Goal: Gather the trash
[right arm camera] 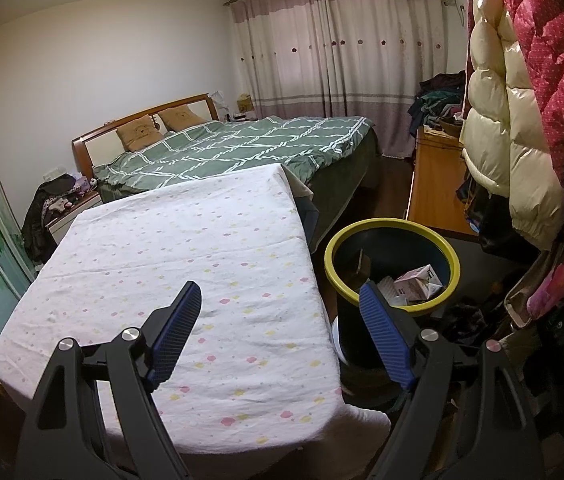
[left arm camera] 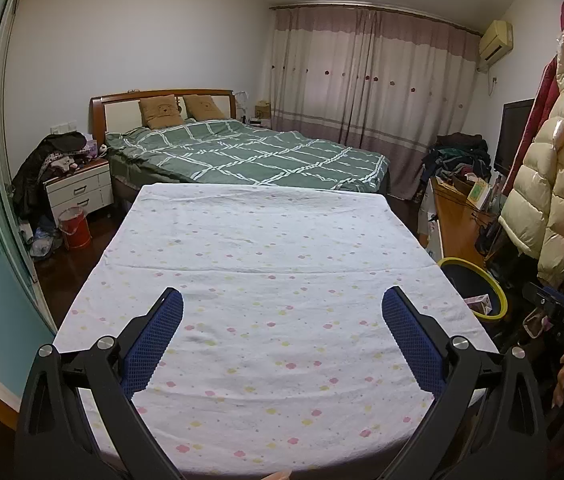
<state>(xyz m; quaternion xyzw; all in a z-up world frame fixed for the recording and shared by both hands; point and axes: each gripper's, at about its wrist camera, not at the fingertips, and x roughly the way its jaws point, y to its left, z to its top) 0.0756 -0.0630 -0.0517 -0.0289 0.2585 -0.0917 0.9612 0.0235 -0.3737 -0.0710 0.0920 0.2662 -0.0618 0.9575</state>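
The left gripper [left arm camera: 282, 300] hangs over the near part of a table covered by a white cloth [left arm camera: 274, 248] with small pink and yellow flowers, and its blue pads [left arm camera: 154, 340] stand wide apart with nothing between them. The right gripper [right arm camera: 280, 294] is also spread wide and empty; its left pad is over the cloth [right arm camera: 186, 240], and its right pad [right arm camera: 385, 340] is in front of the bin. The bin [right arm camera: 391, 226] is dark with a yellow-green rim, and it stands on the floor just beside the right edge of the table. Inside it lies the trash [right arm camera: 417, 284]: a pinkish carton and some pieces of paper, near the side closest to the right gripper. In the left view only a part of the bin [left arm camera: 493, 280] shows, past the right edge of the table. The cloth shows only soft creases. Behind the table is a bed [left arm camera: 250, 152] with a green checked cover and two brown pillows. Puffy coats [right arm camera: 521, 100], cream and red, hang at the right, above the bin.
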